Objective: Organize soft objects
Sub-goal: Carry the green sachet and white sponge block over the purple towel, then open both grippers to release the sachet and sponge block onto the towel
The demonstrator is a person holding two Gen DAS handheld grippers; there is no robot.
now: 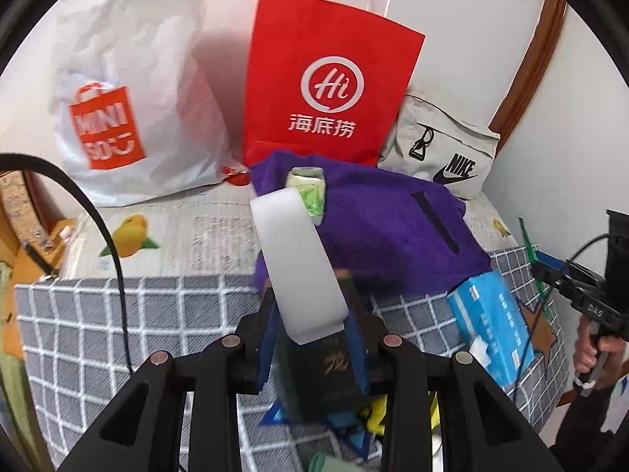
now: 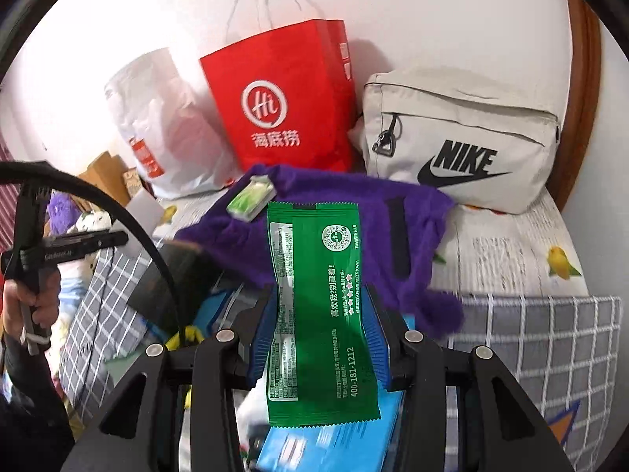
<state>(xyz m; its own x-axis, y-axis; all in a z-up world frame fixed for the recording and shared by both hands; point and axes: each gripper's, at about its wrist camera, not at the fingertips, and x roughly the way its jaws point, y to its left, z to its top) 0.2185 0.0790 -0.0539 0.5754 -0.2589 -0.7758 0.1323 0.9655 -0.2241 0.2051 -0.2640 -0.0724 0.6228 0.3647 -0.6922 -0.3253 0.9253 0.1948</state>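
Green packet [image 2: 320,306] pinched in right gripper [image 2: 320,338], white strip [image 1: 295,259] in left gripper [image 1: 310,338]; both carried, next needs release ahead onto purple cloth [image 2: 346,212]

Blurred dark packet [image 1: 326,373] in left gripper [image 1: 314,338], label unreadable; blue tissue box [image 2: 330,448] perhaps cut off below.

Along the bed's [image 2: 511,244] back edge, against the wall: plastic bag [image 2: 165,126] left, paper bag [image 2: 283,98] centre, Nike pouch [image 2: 464,137] right. Towel [image 2: 354,212] just before paper bag and pouch; small pack [image 2: 251,196] on its left end. Tissue box [image 1: 491,326] at the front edge, right of towel. Box [image 2: 114,173] off the bed's left edge, probably on the floor.
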